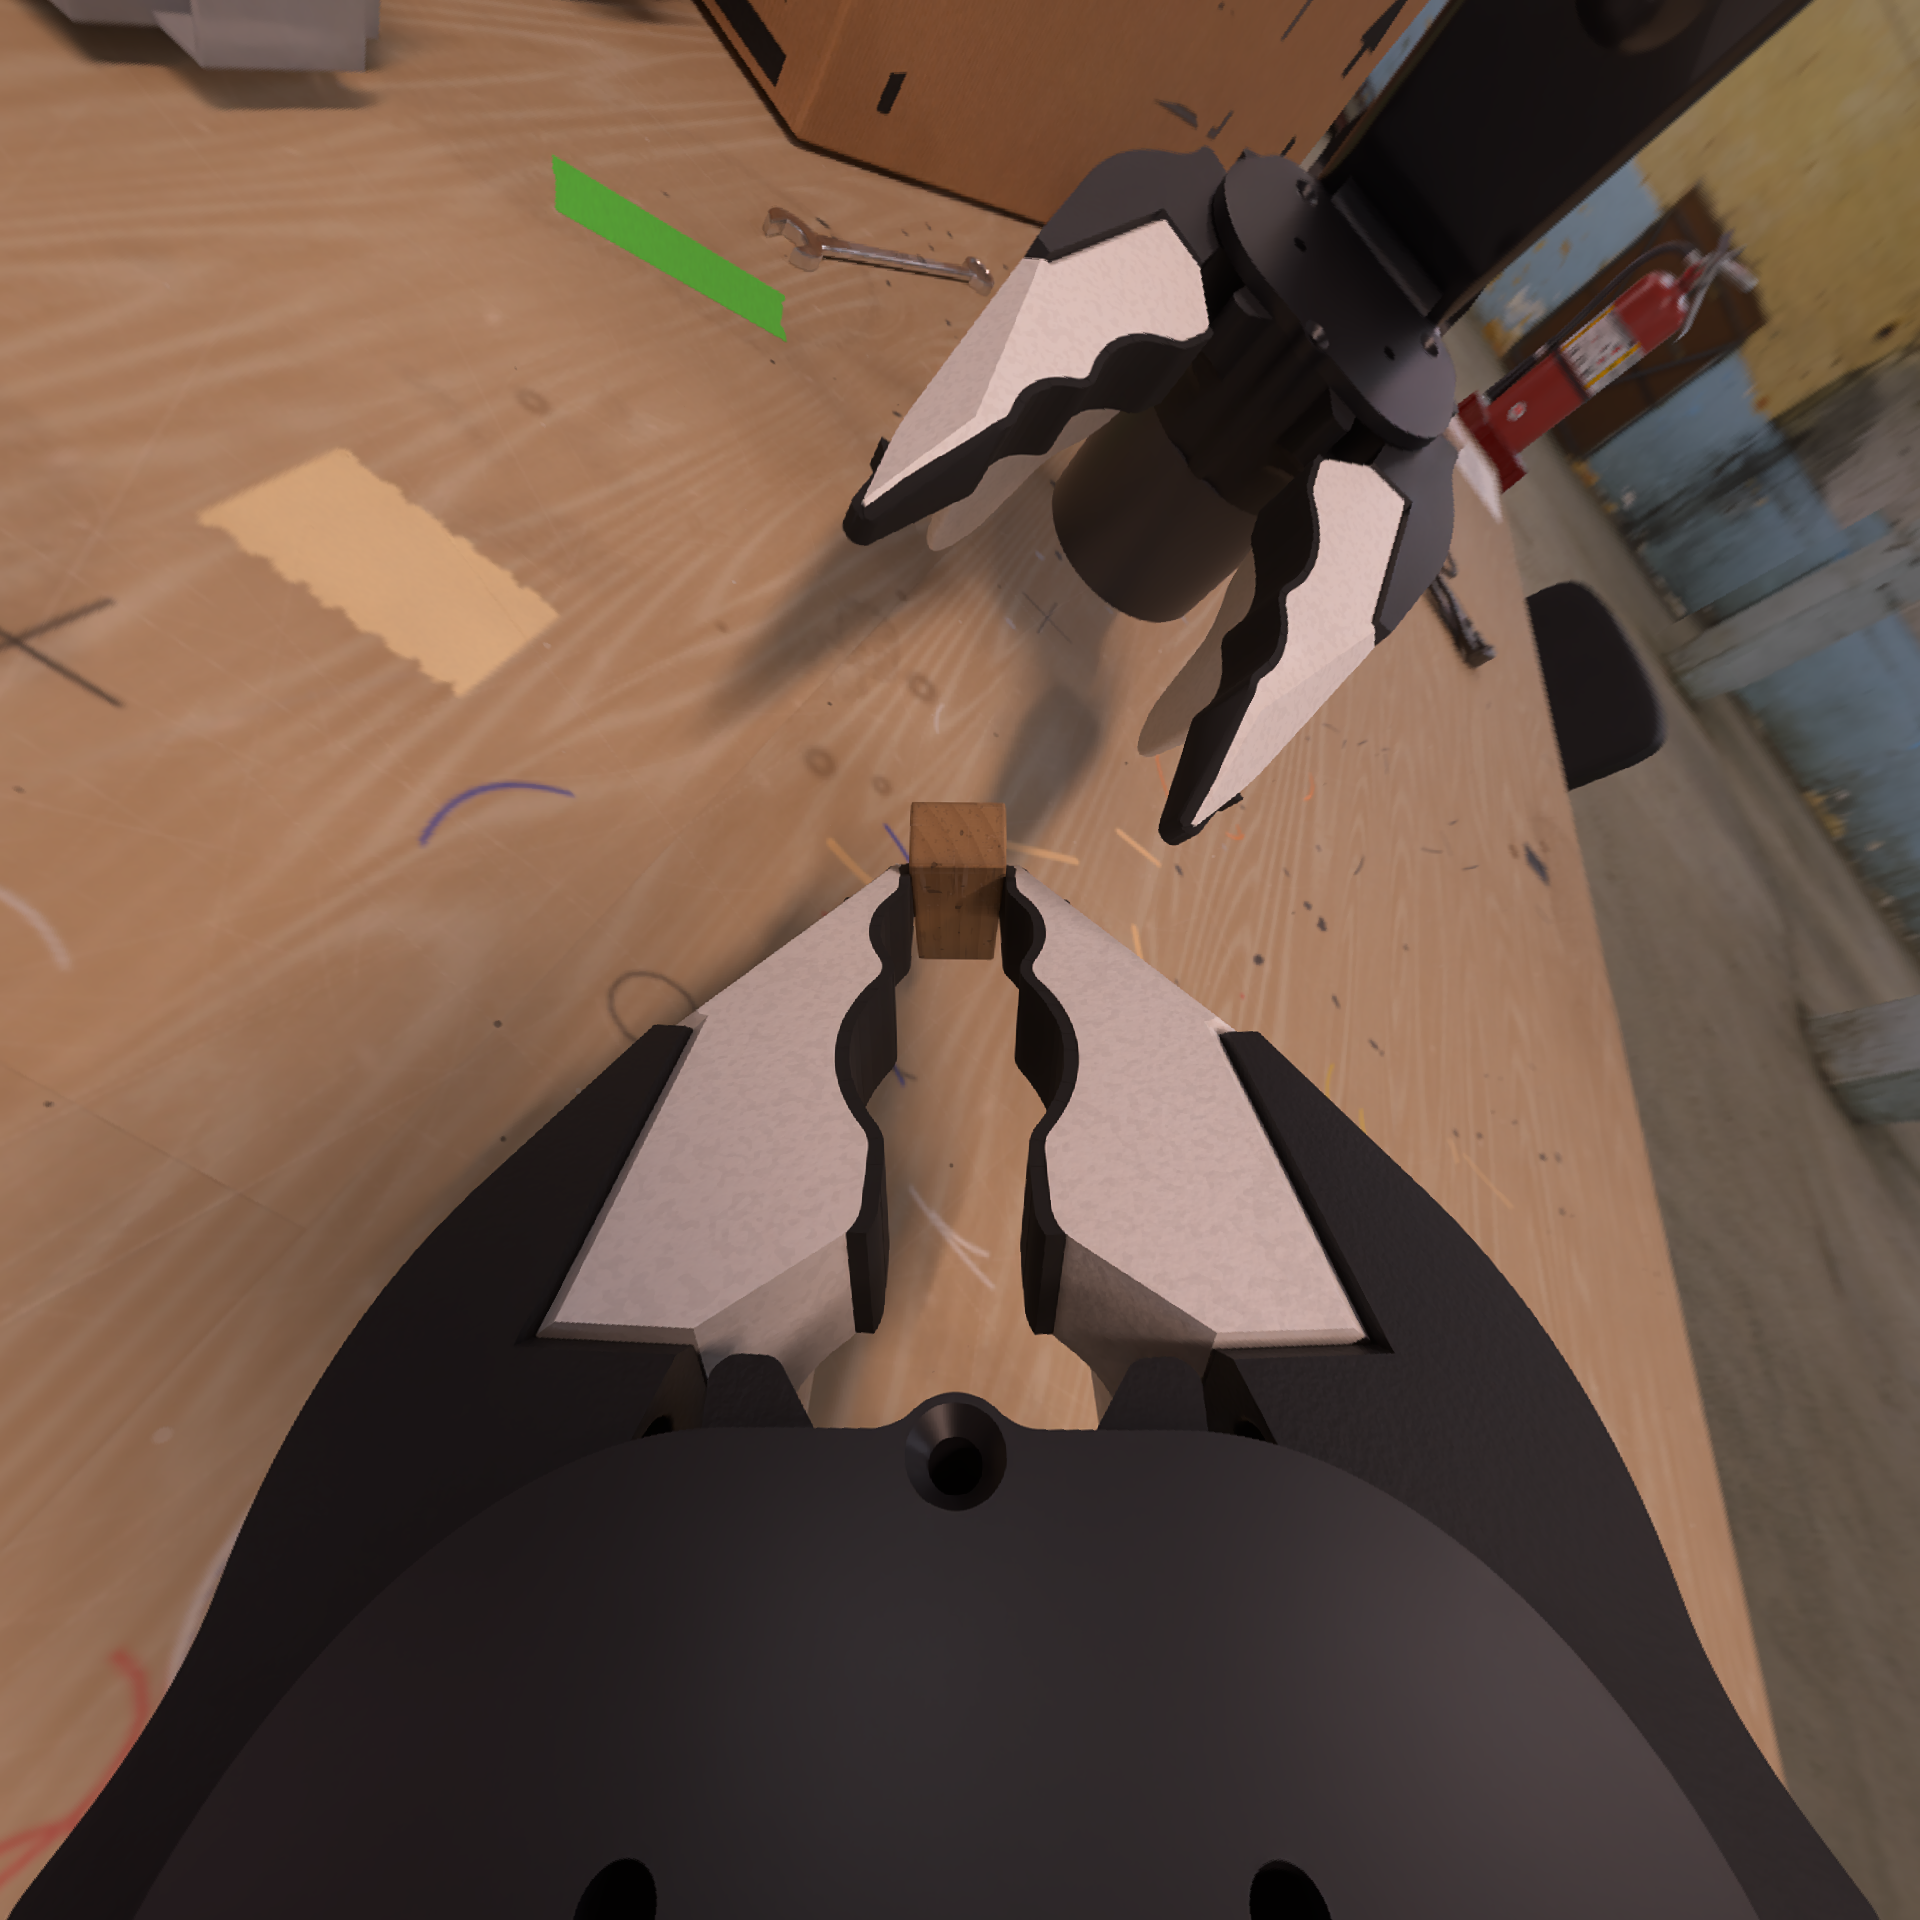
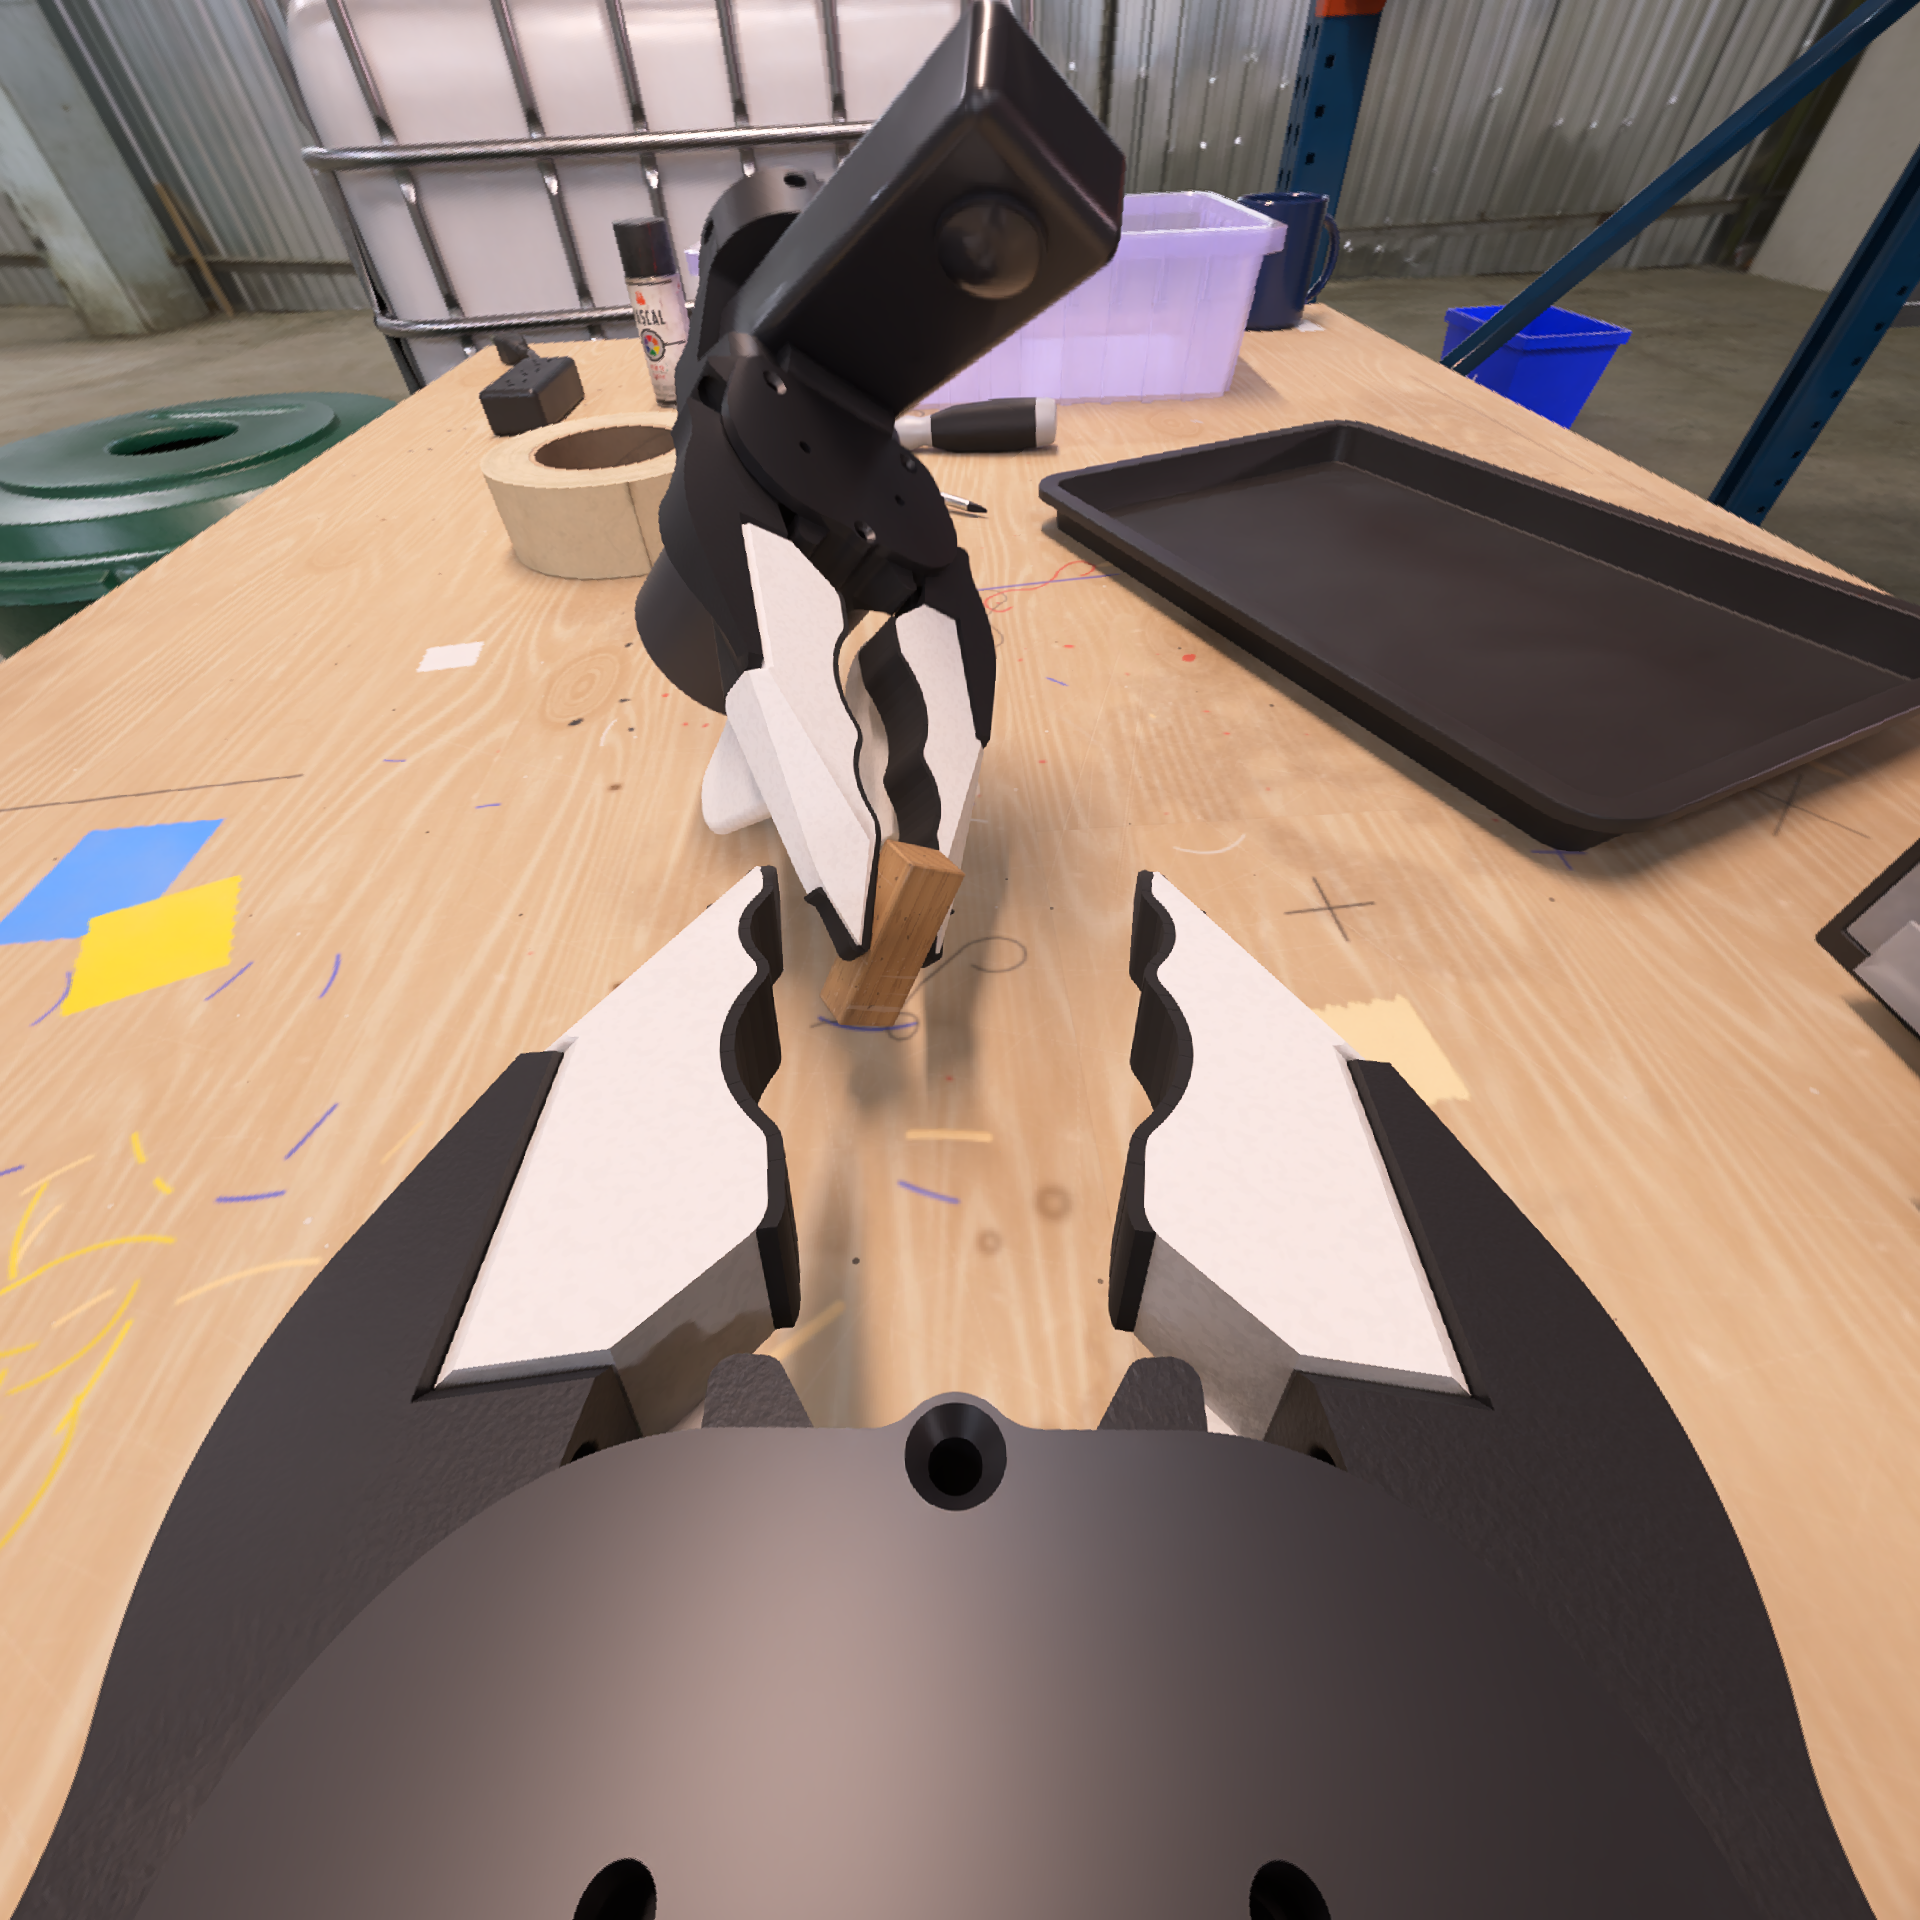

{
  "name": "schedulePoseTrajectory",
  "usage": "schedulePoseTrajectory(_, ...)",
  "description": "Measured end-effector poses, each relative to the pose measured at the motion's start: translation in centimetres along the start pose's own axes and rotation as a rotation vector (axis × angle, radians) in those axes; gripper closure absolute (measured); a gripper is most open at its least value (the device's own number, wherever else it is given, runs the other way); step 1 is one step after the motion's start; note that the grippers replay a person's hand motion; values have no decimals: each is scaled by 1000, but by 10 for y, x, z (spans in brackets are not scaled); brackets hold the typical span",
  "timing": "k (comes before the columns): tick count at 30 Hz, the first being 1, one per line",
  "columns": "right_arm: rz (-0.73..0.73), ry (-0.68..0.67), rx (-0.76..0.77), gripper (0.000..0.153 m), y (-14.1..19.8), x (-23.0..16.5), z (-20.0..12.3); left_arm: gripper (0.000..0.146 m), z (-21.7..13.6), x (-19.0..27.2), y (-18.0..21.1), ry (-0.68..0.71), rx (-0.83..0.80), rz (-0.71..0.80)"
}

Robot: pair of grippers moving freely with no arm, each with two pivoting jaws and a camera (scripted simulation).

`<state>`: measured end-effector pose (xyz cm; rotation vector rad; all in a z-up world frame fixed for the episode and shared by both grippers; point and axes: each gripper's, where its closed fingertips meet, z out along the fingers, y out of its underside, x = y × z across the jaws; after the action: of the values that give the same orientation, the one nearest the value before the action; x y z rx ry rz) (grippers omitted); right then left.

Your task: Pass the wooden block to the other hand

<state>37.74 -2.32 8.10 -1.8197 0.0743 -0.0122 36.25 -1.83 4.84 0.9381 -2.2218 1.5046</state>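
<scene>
My left gripper (image 1: 956, 883) is shut on a small wooden block (image 1: 958, 883), pinched between its fingertips above the wooden table. In the right wrist view the same gripper (image 2: 899, 925) points down and holds the block (image 2: 891, 935) tilted, its lower end close over the table. My right gripper (image 2: 954, 894) is open and empty, its fingers spread wide, with the block just ahead of the gap between them. In the left wrist view the right gripper (image 1: 1018, 675) hangs open above and to the right of the block, apart from it.
A black tray (image 2: 1507, 623) lies at the right. A roll of tape (image 2: 587, 494), a spray can (image 2: 655, 312), a black-handled tool (image 2: 977, 424) and a clear bin (image 2: 1132, 301) stand farther back. A wrench (image 1: 878, 249) and a cardboard box (image 1: 1039, 83) lie beyond the left gripper.
</scene>
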Motion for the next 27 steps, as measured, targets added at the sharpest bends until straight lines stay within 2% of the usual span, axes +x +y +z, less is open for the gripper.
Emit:
schedulePoseTrajectory(5,12,17,15,85,-2,1,-1,130,0,-1,-1,34,27,-52)
schedulePoseTrajectory(9,17,58,20,85,-2,7,-2,130,-6,-2,-13,72,123,-113)
schedulePoseTrajectory(12,-38,158,13,86,-2,16,-3,130,-16,-4,-32,141,301,-253)
schedulePoseTrajectory(15,-181,291,-7,86,-2,21,-1,130,-32,-9,-53,259,551,-459)
schedulePoseTrajectory(17,-255,326,-23,86,-2,18,6,130,-37,-13,-57,306,647,-545)
schedulePoseTrajectory(22,-432,440,-46,91,-8,18,19,130,-31,-7,-57,323,654,-543)
schedulePoseTrajectory(27,-418,473,-9,109,-13,21,19,130,-27,-5,-56,338,657,-564)
